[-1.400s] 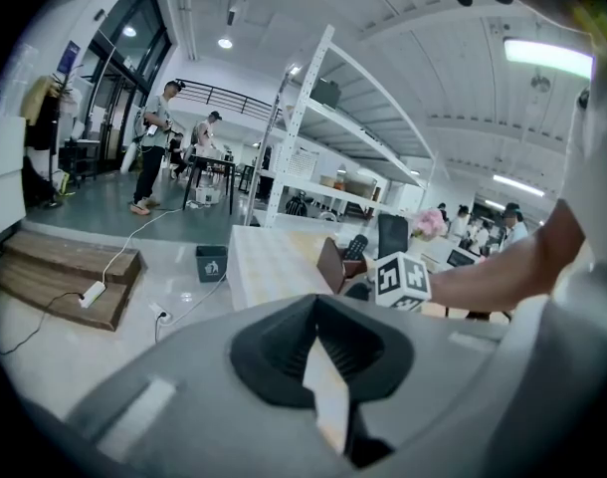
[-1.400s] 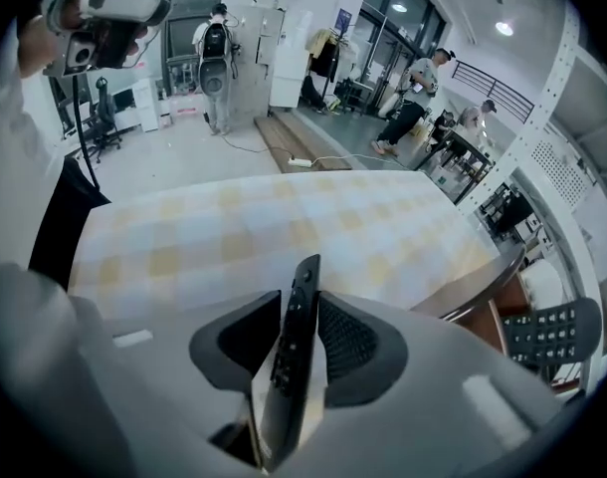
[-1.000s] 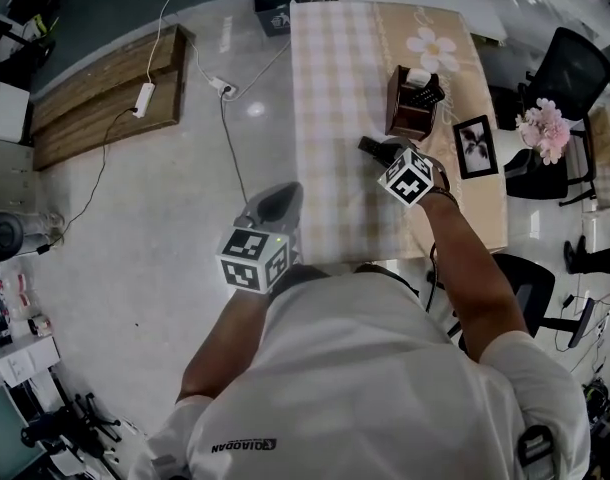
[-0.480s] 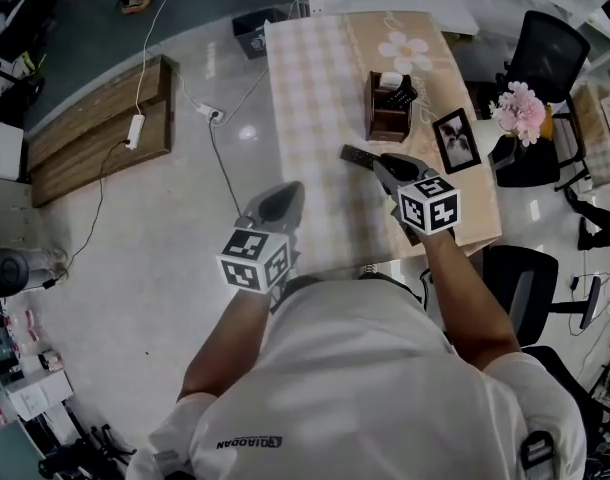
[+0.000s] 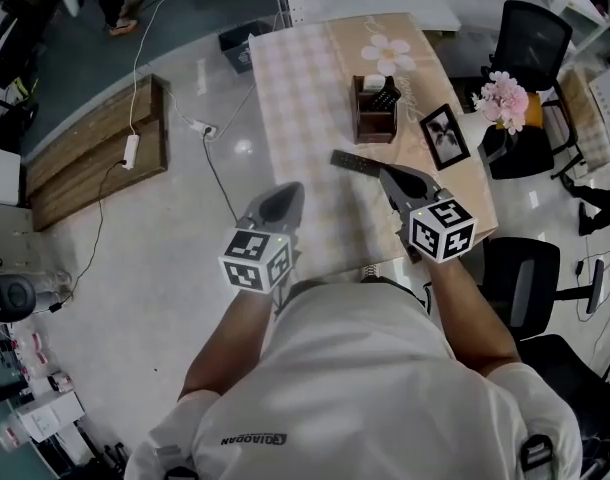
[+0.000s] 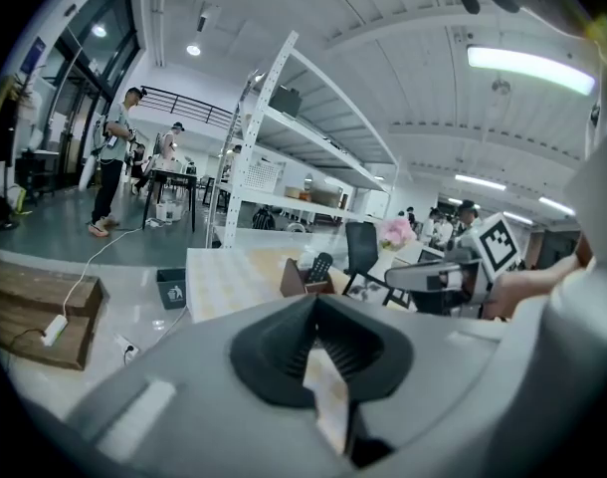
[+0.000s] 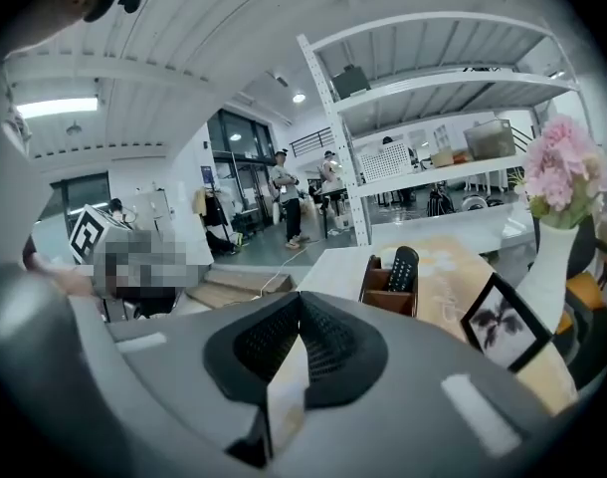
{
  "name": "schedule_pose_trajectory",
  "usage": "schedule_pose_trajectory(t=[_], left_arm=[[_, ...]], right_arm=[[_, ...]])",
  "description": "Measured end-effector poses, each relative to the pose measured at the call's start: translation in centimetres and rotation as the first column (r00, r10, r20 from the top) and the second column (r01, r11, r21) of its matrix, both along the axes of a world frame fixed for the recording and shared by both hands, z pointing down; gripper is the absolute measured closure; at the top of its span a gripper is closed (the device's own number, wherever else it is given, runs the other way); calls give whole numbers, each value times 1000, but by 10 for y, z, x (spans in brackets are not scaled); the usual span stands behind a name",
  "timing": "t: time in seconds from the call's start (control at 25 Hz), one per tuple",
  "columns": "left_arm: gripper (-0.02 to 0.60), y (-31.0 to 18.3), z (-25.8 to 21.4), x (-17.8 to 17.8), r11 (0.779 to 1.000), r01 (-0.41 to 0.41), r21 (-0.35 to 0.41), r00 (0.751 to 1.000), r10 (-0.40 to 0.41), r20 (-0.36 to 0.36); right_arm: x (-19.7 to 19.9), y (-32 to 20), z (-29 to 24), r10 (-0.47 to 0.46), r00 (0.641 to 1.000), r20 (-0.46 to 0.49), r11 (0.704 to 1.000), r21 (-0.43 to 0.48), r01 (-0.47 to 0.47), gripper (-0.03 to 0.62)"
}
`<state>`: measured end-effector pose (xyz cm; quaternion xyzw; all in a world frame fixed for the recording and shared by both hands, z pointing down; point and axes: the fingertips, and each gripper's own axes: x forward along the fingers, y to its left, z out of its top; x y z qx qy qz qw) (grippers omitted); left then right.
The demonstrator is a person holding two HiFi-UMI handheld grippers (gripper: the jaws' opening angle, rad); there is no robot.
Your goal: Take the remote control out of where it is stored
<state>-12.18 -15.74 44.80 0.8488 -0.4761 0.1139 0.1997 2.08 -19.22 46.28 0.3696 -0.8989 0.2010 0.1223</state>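
Observation:
A black remote control [image 5: 355, 162] lies flat on the checked tablecloth [image 5: 305, 118], in front of a brown wooden holder [image 5: 373, 118]. A second black remote [image 5: 385, 94] stands upright in that holder [image 7: 387, 289]. My right gripper [image 5: 387, 173] hangs just right of the lying remote, apart from it. Its jaws have just been closing and are shut with nothing between them [image 7: 299, 305]. My left gripper [image 5: 283, 196] is off the table's left edge, over the floor, shut and empty [image 6: 318, 309]. The left gripper view shows the holder [image 6: 302, 281] and the right gripper [image 6: 445, 275].
A framed picture [image 5: 444, 136] stands on the table right of the holder, with a vase of pink flowers [image 5: 506, 98] beyond it. Black office chairs [image 5: 537, 38] stand at the right. A bin [image 5: 237, 40], wooden planks [image 5: 85, 163] and a power strip [image 5: 132, 149] are on the floor.
My right gripper has drawn back from the holder toward me and risen, its jaws closed. The black remote stays lying on the cloth. The left gripper has hardly shifted.

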Motion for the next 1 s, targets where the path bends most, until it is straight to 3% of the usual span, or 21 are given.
schedule_pose_trajectory(t=[0.76,1.0], left_arm=[[578,-3,2,16,999,-52,1,998,52,36],[578,-4,-4,20,998,-56,16,998,56,-1]], right_arm=[[12,9,7,17,1000,-19,1000,3,-17,588],[13,2,10,2,999,-49,1000,11,-1,588]])
